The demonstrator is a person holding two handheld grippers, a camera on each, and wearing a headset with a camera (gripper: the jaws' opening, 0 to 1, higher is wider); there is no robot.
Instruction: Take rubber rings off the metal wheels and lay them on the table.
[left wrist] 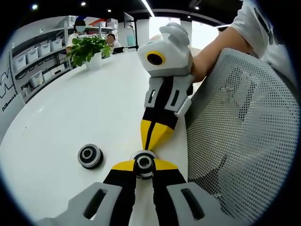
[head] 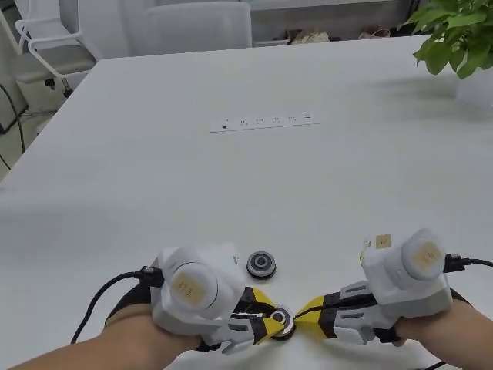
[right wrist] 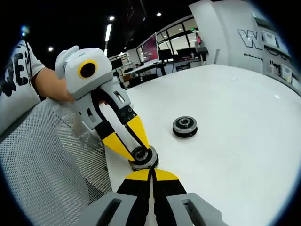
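Left tongs (left wrist: 143,165): narrow, clamping round metal wheel (left wrist: 144,161) | Right tongs (right wrist: 151,172): pressed together, tips at its black rim | Second wheel (head: 261,264): just beyond, on smooth white surface (head: 231,177).

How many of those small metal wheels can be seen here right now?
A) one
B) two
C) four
B: the clamped wheel sits between the left gripper tips, and the free wheel lies on the table just beyond it.
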